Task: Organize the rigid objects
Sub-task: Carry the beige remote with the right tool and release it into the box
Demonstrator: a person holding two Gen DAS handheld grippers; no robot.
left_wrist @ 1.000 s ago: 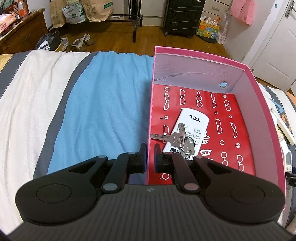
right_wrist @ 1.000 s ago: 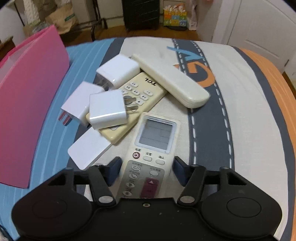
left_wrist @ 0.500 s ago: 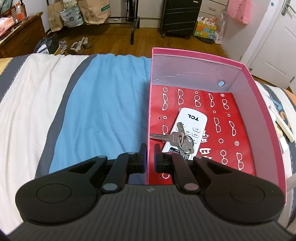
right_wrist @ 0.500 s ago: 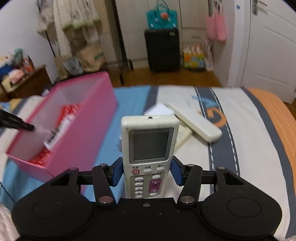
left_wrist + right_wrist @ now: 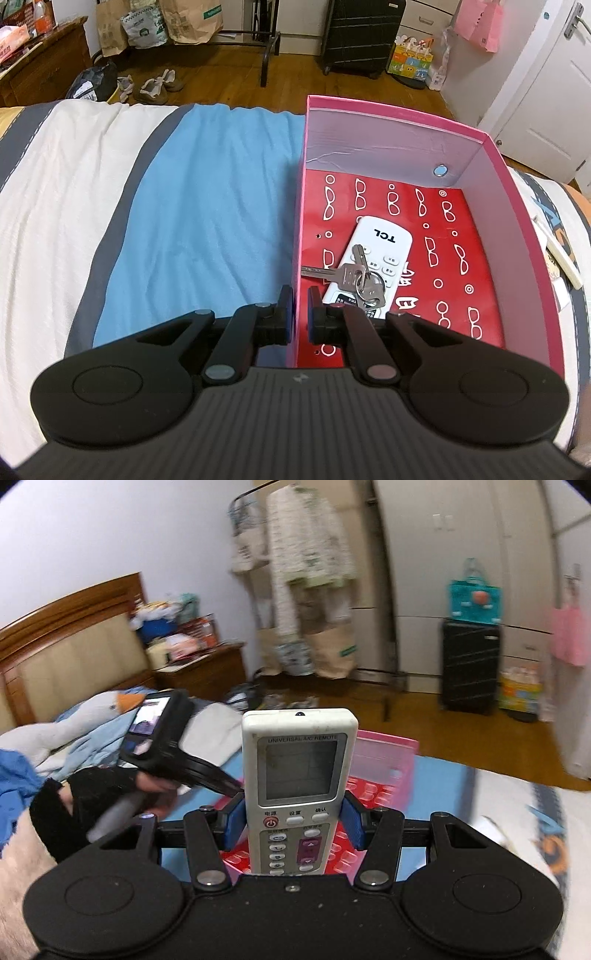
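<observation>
My left gripper (image 5: 300, 295) is shut on the near left wall of the pink box (image 5: 517, 258), one finger outside and one inside. On the box's red patterned floor lies a white TCL remote (image 5: 380, 251) with a bunch of keys (image 5: 354, 277) on top of it. My right gripper (image 5: 295, 812) is shut on a white air-conditioner remote (image 5: 299, 768), which stands upright in the air between the blue pads. The pink box (image 5: 384, 753) shows below and behind that remote, blurred.
A cream remote (image 5: 561, 254) lies on the striped bedspread right of the box. A gloved hand (image 5: 92, 794) holds the other gripper at the left. A plush goose (image 5: 74, 716) and bedside table (image 5: 199, 668) stand beyond. A black suitcase (image 5: 469, 664) is on the floor.
My right gripper closed on the air-conditioner remote, lifted it off the pile on the bed and swung up and left over the pink box. The left gripper kept its hold on the wall.
</observation>
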